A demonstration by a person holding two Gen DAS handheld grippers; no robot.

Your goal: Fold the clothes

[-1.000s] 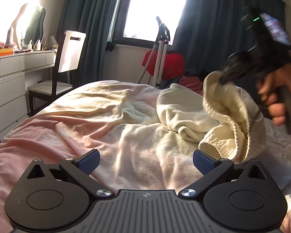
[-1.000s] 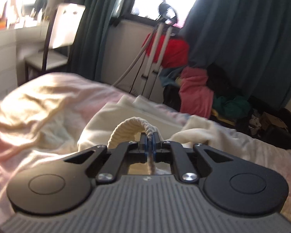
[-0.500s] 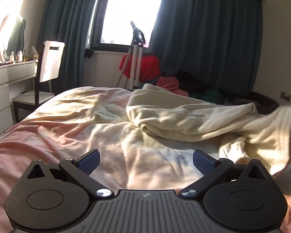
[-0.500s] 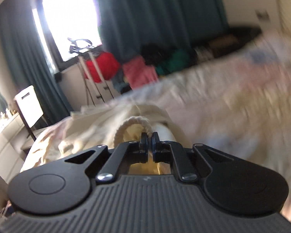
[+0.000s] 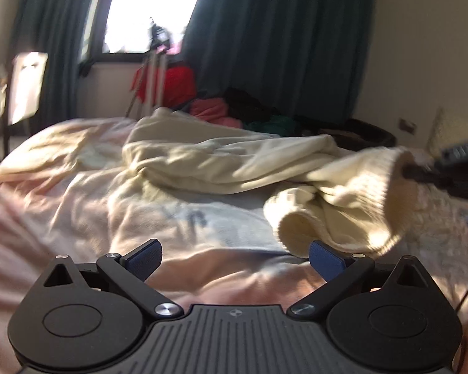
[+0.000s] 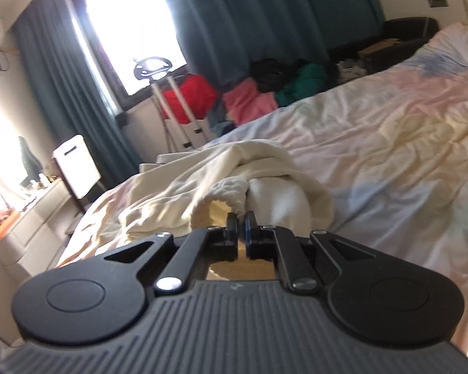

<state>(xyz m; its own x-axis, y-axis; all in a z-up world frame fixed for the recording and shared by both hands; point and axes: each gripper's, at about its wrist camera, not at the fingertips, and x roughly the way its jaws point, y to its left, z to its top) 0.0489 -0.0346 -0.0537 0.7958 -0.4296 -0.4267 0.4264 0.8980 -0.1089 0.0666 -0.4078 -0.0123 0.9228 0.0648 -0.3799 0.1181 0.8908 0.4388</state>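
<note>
Over on the left wrist view, your left gripper (image 5: 235,257) hangs with fingers spread wide, nothing between them, above the pinkish bed (image 5: 78,205). That cream garment (image 5: 234,162) sprawls across the bed, its ribbed edge pulled toward your right gripper (image 5: 421,171). From the right wrist view, your right gripper (image 6: 241,222) has its fingers clamped tight on the garment's ribbed hem (image 6: 231,191), the rest bunched just ahead.

The left tool (image 5: 235,257) points slightly downward, its blue pads spread wide with nothing between them. The right tool (image 6: 241,222) is rolled sideways, its pads pinched together on cream fabric.
</note>
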